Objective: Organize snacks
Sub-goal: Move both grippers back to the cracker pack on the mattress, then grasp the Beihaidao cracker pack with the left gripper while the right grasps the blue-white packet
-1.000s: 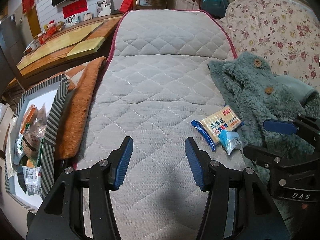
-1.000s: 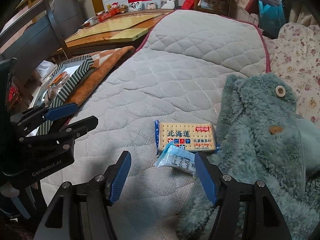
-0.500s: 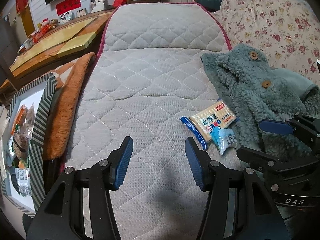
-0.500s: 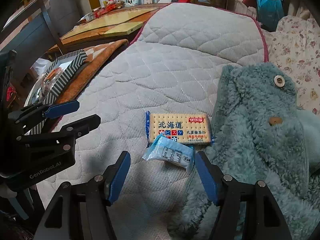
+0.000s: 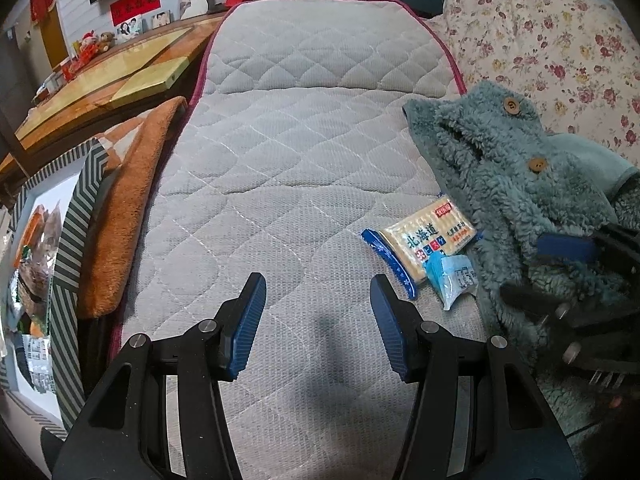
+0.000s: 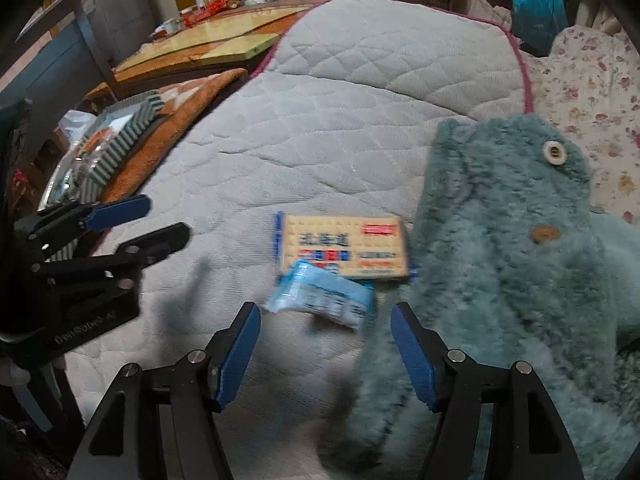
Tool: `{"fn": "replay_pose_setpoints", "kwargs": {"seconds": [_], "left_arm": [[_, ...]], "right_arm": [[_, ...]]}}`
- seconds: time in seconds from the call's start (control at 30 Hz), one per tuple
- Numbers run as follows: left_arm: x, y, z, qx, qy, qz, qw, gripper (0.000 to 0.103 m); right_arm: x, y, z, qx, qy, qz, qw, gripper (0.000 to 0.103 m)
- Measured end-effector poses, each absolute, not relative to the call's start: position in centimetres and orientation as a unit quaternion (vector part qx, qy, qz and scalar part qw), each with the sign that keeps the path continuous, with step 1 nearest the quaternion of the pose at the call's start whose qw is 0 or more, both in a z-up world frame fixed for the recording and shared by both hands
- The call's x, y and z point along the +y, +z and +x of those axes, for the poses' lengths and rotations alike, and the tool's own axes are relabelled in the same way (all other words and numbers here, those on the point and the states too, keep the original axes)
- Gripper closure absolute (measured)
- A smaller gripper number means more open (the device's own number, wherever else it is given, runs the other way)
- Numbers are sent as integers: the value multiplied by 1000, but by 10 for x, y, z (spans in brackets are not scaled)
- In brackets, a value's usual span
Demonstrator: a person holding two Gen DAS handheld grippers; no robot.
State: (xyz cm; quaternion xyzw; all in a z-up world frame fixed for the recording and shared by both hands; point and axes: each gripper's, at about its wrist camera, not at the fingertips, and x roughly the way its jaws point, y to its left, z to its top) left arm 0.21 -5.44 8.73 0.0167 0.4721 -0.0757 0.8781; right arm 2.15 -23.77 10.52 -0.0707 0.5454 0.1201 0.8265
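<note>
Right hand-held gripper (image 6: pixel 324 350): released, jaws wide, empty, just short of the blue packet (image 6: pixel 322 300). Left hand-held gripper (image 5: pixel 318 322): released, empty, above the quilted pad (image 5: pixel 280 168). Packet overlaps the cracker pack (image 6: pixel 344 246) beside the teal fleece (image 6: pixel 516 248).

Quilted mat (image 5: pixel 312 152): pale grey, diamond-stitched, edged in maroon piping. Cracker packet (image 5: pixel 430 236): cream-yellow, printed with dark blue characters and a red label, its end blue; small sachet (image 5: pixel 452 280): light blue. Fleece garment (image 5: pixel 500 176): teal, set with brown buttons; box (image 5: pixel 76 232): striped grey and white.
</note>
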Motion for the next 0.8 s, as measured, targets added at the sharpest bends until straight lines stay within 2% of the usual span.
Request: {"fn": "replay_pose_setpoints", "kwargs": {"seconds": [0.17, 0.33, 0.5, 0.67, 0.8], "left_arm": [[-59, 81, 8, 491, -93, 1, 866, 49], [-67, 78, 10, 511, -134, -22, 849, 49], [-62, 75, 10, 512, -121, -14, 850, 49], [-47, 73, 16, 513, -108, -26, 851, 49], [-40, 71, 21, 514, -108, -30, 850, 49]], "right_arm": [[-272, 115, 25, 538, 87, -27, 838, 36], [-270, 109, 26, 549, 96, -31, 830, 35], [-244, 88, 25, 568, 151, -81, 805, 34], [-218, 57, 31, 571, 183, -186, 778, 33], [-216, 48, 47, 562, 200, -178, 783, 33]]}}
